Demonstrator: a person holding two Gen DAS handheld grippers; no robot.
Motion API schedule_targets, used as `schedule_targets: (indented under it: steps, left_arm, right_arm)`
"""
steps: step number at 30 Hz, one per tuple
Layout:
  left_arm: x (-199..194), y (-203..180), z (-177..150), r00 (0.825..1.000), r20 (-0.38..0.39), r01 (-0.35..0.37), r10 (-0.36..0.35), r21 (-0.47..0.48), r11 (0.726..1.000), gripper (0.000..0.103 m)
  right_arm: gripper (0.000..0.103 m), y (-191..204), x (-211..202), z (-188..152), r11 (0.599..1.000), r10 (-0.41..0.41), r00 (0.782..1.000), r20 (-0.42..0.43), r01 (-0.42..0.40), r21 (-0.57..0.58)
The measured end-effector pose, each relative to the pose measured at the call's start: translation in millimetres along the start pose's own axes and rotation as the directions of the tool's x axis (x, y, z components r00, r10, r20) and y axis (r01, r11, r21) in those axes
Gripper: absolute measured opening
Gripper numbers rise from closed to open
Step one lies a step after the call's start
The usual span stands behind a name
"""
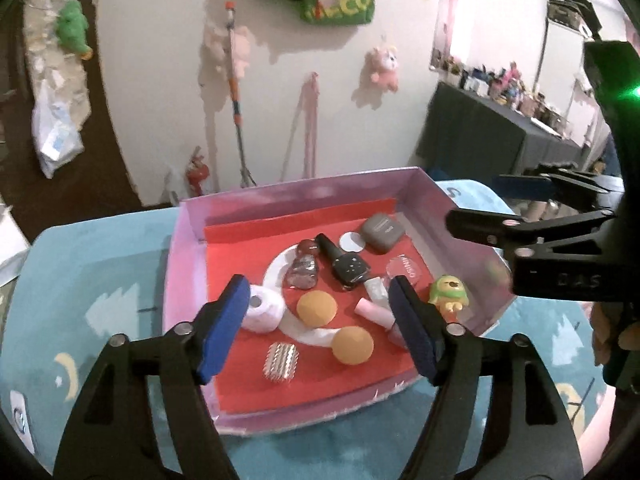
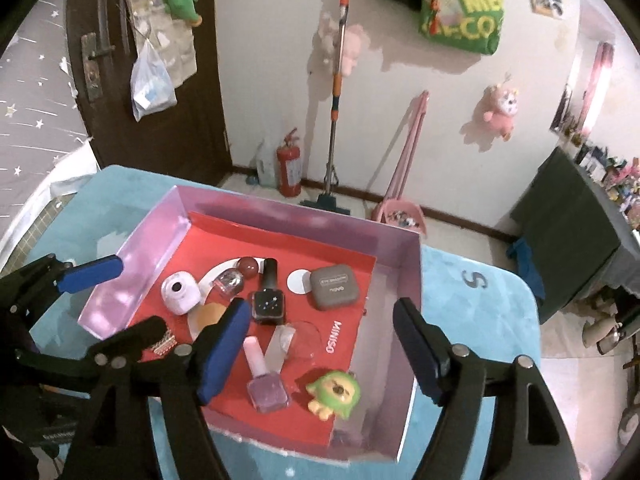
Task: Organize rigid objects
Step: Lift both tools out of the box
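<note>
Left gripper (image 1: pixel 318 332) and right gripper (image 2: pixel 320 346): jaws spread, empty, above pink box (image 2: pixel 404 280) on worktop. Green figurine (image 2: pixel 334 394), nail polish bottles, grey case (image 2: pixel 335 287) lie inside.

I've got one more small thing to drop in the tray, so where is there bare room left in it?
Bare red liner runs along the tray's far wall, behind the grey case. A second free patch lies in the near left corner, beside the ridged silver piece. The strip right of the grey case is clear too. The middle is crowded, around the dark nail polish bottle and the two orange sponges.
</note>
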State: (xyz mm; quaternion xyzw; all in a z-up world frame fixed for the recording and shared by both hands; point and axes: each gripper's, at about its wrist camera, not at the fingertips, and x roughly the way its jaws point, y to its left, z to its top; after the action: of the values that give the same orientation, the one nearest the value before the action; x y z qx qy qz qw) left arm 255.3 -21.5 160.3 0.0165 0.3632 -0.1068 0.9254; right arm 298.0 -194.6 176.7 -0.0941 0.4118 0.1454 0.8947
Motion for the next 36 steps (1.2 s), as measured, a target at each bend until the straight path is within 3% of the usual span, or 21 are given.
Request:
schedule_targets:
  steps: [1,3,8,13,23,36]
  left_arm:
    - [-3,-1,-1,1.000,0.017,-0.008,0.008,-0.002,1.000,0.077]
    - [-11,-1,-6,0.998,0.054,-0.035,0.035,-0.003,0.999,0.082]
    - [-16,0,-22,0.989,0.115,-0.090,0.092,-0.024,0.996,0.087]
    - [-3,3,-39,0.979,0.154,-0.129,0.133,-0.033,0.991,0.088]
    - [45,15,-48,0.984,0.125,-0.122,0.128,-0.051,0.991,0.088]
    - [57,12,-56,0.982,0.123,-0.139,0.142,-0.037,0.990,0.088]
  right_arm:
    - [0.079,0,-5,-3,1.000,0.009,1.000,0.012,-0.009,0.006]
    - [0.096,0,-17,-12,1.000,0.016,0.999,0.049,-0.017,0.024]
    - [0.103,4,-30,-38,0.999,0.000,0.991,0.131,-0.005,0.035]
    - [0.103,3,-17,-63,0.997,-0.008,0.982,0.191,-0.007,0.078]
    - [0.103,-2,26,-80,0.993,-0.047,0.969,0.242,0.019,0.114]
    - [0.103,-2,44,-91,0.991,-0.063,0.972,0.225,0.035,0.125]
